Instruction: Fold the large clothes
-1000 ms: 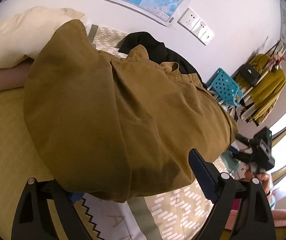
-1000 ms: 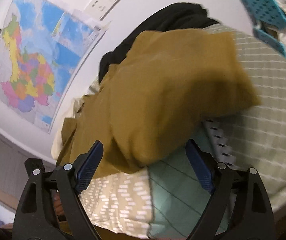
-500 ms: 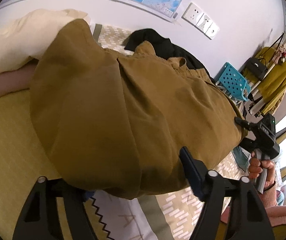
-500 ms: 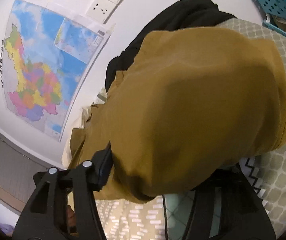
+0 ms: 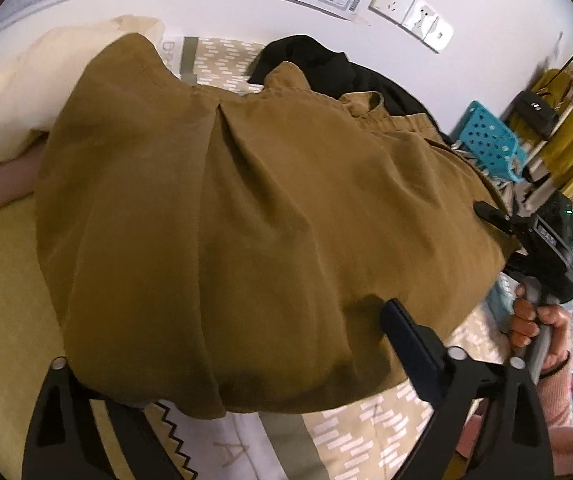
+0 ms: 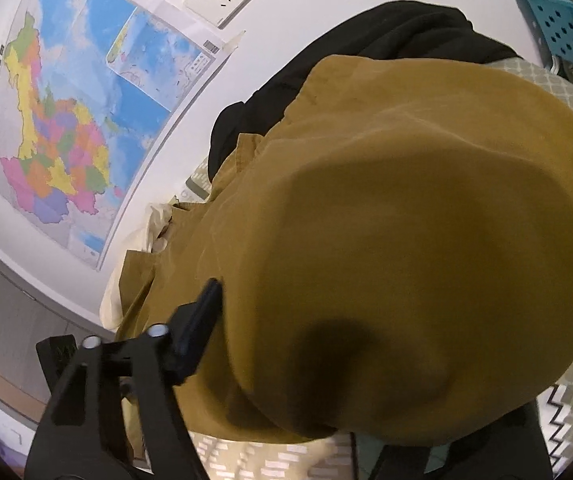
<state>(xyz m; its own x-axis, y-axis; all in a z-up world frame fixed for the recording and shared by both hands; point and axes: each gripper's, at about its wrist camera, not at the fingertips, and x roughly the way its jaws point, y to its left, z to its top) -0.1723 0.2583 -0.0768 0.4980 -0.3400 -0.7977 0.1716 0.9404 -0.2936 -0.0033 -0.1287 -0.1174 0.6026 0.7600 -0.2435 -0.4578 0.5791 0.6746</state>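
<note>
A large mustard-brown garment [image 5: 254, 208] lies spread over the bed; it also fills the right wrist view [image 6: 406, 248]. My left gripper [image 5: 246, 372] is at its near hem with the jaws wide apart; the hem drapes over the left finger and the right finger [image 5: 410, 340] lies on the cloth. My right gripper [image 6: 346, 360] has pushed onto the garment's other end; its left finger [image 6: 202, 320] rests against the cloth and the right finger is hidden under a fold. The right gripper also shows in the left wrist view [image 5: 542, 248], held by a hand at the garment's right edge.
A black garment [image 5: 326, 64] lies behind the brown one by the wall. A cream pillow [image 5: 18, 96] is at the left. A blue perforated basket [image 5: 490, 144] and a clothes rack [image 5: 558, 120] stand at the right. A map [image 6: 86, 112] and wall sockets [image 5: 410, 12] are on the wall.
Both grippers have moved forward onto the garment. The cloth now covers the right gripper's right finger and fills its view. The jaws have stayed apart.
</note>
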